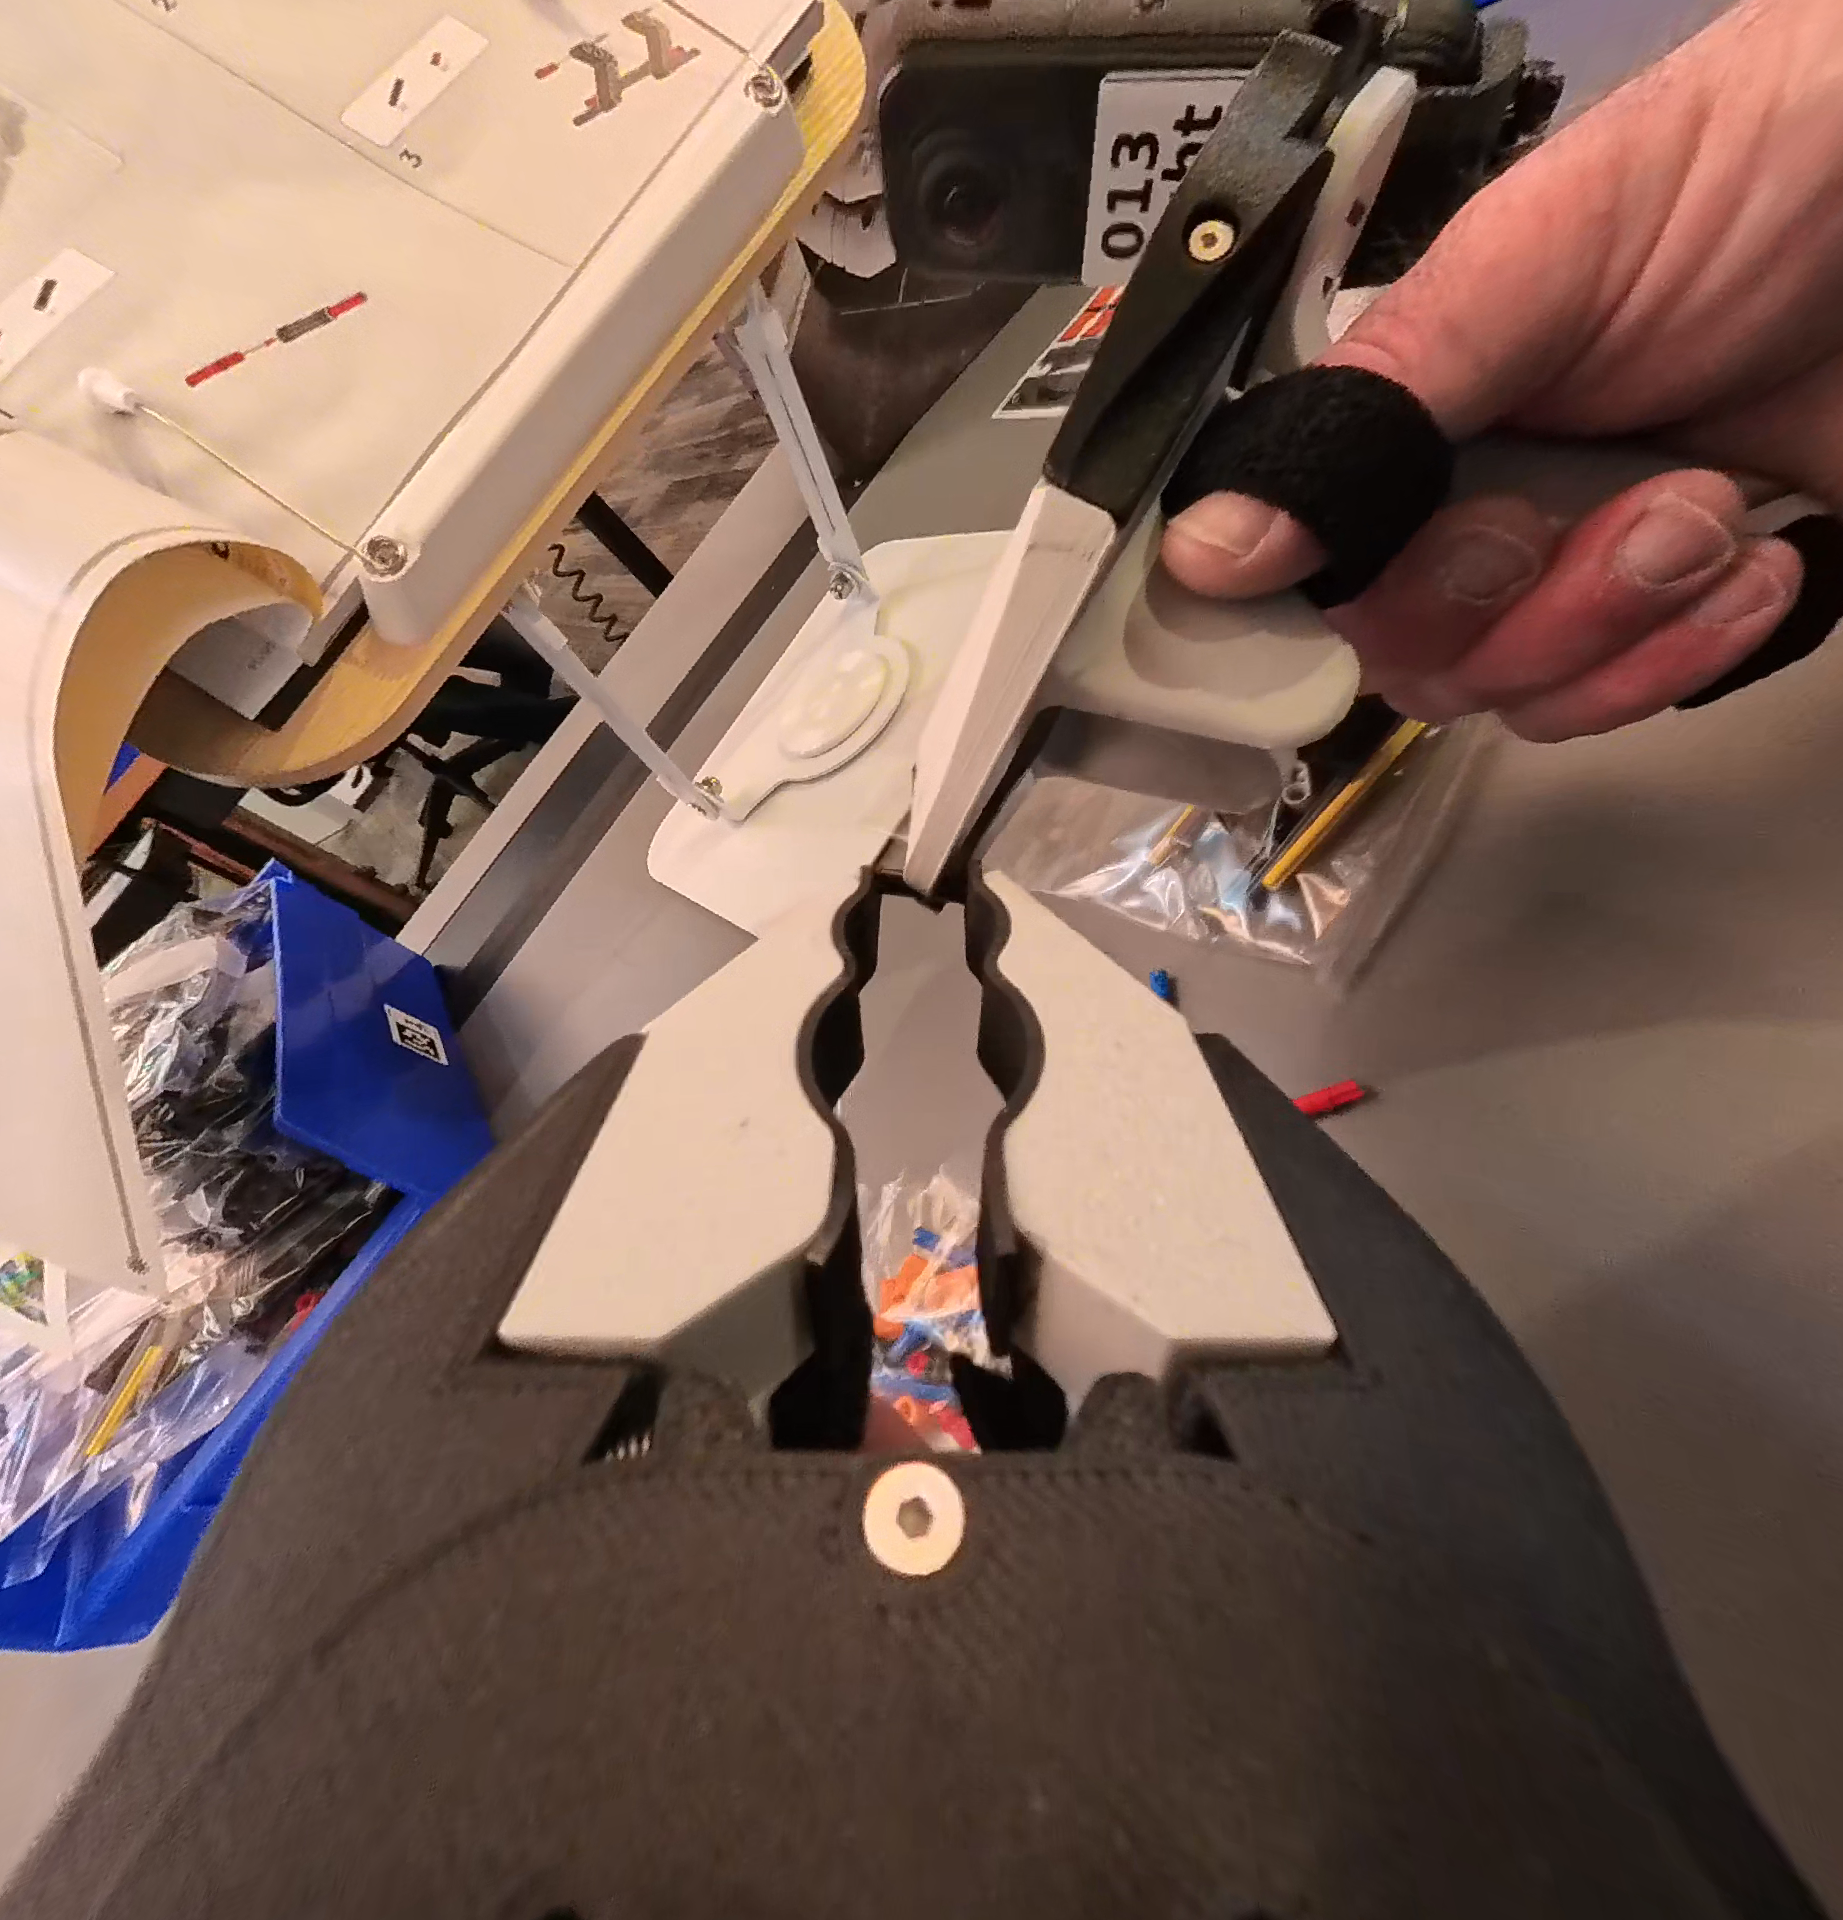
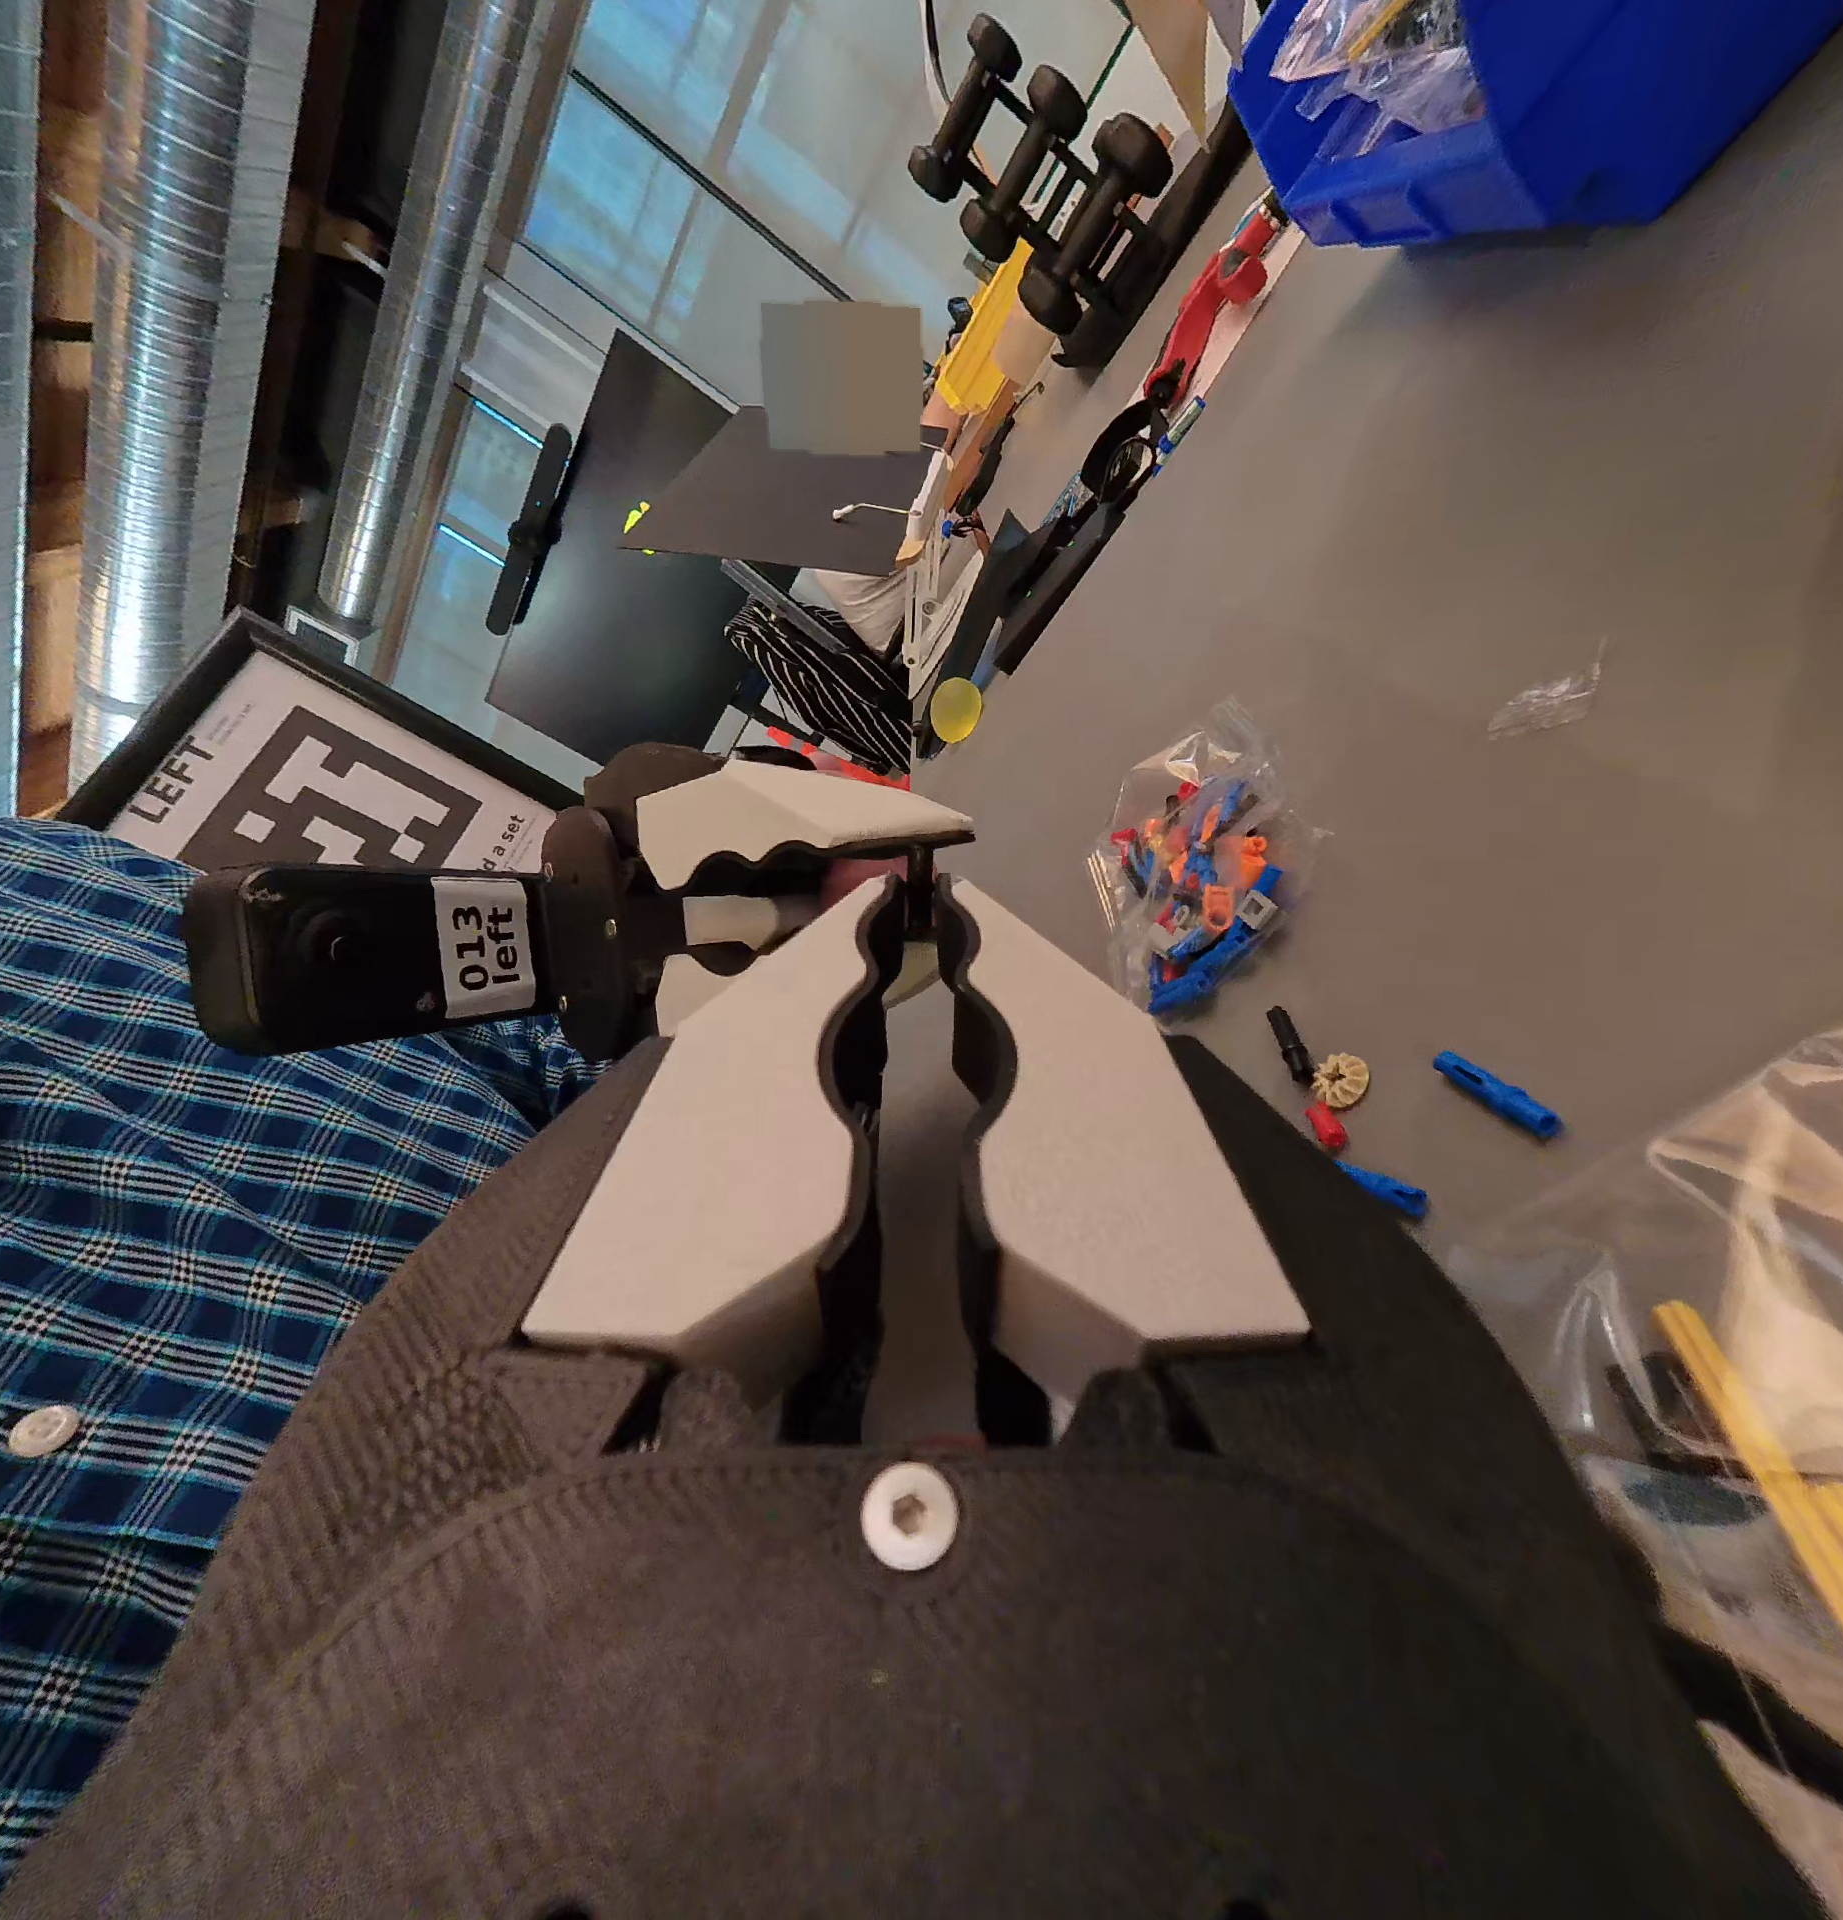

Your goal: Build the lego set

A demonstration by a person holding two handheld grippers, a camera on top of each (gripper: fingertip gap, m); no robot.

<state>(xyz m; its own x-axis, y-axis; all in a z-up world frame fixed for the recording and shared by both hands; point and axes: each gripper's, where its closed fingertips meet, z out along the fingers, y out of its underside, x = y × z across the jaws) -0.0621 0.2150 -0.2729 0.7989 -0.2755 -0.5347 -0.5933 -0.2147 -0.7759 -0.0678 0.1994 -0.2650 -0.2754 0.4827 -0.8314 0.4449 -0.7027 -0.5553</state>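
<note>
So: met tip to tip above the table [image 2: 1519,520]

On the right claw [image 2: 912,899]: sat almost closed, only a slit between the fingers, and pinched a thin black piece [image 2: 919,878] at the very tips. Gripped by a bare hand [image 1: 1623,364] with black sleeves on two fingers.

On the left claw [image 1: 922,899]: narrowed to a small gap at the tips, with the right claw's tip pressed right at that gap. Couldn't tell whether it gripped anything or just touched. Came in side-on from the left in the right wrist view, crossing just over the black piece.

For the rest of the lego:
- Lay in a clear bag of orange, blue and red parts [image 2: 1203,894] on the table, just beyond the claws.
- Lay loose near that bag: a blue pin [image 2: 1497,1093], a tan gear [image 2: 1341,1078], a short black pin [image 2: 1286,1034] touching the gear, a red bit [image 2: 1325,1125] just beside it.
- Sat bagged in a blue bin [image 2: 1499,156] at the far edge, well apart from the claws.
- Lay in another clear bag with yellow rods [image 2: 1727,1455] close by on the right.

Propped on a white stand behind the claws: open instruction booklet [image 1: 273,260]. Behind the left claw: blue plaid shirt [image 2: 169,1143].
</note>
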